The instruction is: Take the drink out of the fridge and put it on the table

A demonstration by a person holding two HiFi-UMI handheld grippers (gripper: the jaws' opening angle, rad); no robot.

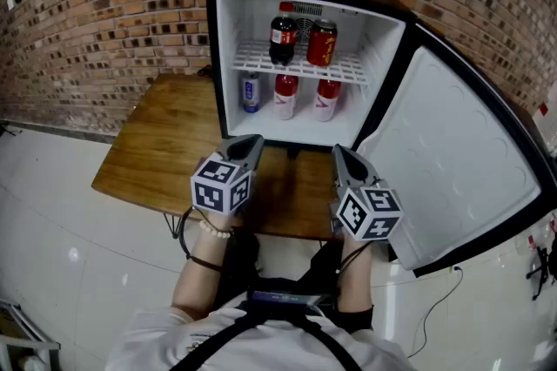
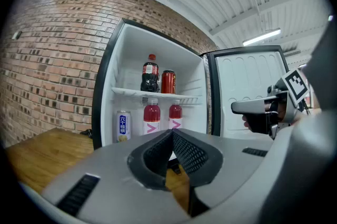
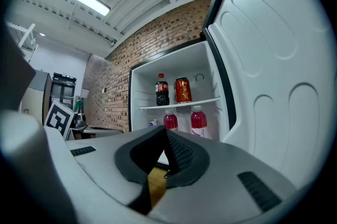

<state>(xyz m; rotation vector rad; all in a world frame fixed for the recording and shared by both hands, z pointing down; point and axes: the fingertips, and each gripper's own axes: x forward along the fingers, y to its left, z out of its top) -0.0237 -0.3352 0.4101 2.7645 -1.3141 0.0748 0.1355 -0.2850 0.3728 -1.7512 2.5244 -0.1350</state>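
The small fridge (image 1: 223,56) stands open on the wooden table (image 1: 165,143). A dark cola bottle (image 1: 281,34) and a red can (image 1: 321,43) share its top wire shelf. Below stand a blue-and-white can (image 1: 251,92) and two pink bottles (image 1: 285,96) (image 1: 328,98). My left gripper (image 1: 254,139) hovers over the table just in front of the fridge, shut and holding nothing. My right gripper (image 1: 338,150) hangs beside it, also shut and empty. Both point at the open fridge. The left gripper view shows the same drinks past the closed left gripper (image 2: 171,131).
The fridge door (image 1: 452,178) is swung wide open to the right, past the table's edge. A brick wall (image 1: 104,12) runs behind. White tiled floor (image 1: 52,265) lies to the left of the table. Bare table top spreads left of the fridge.
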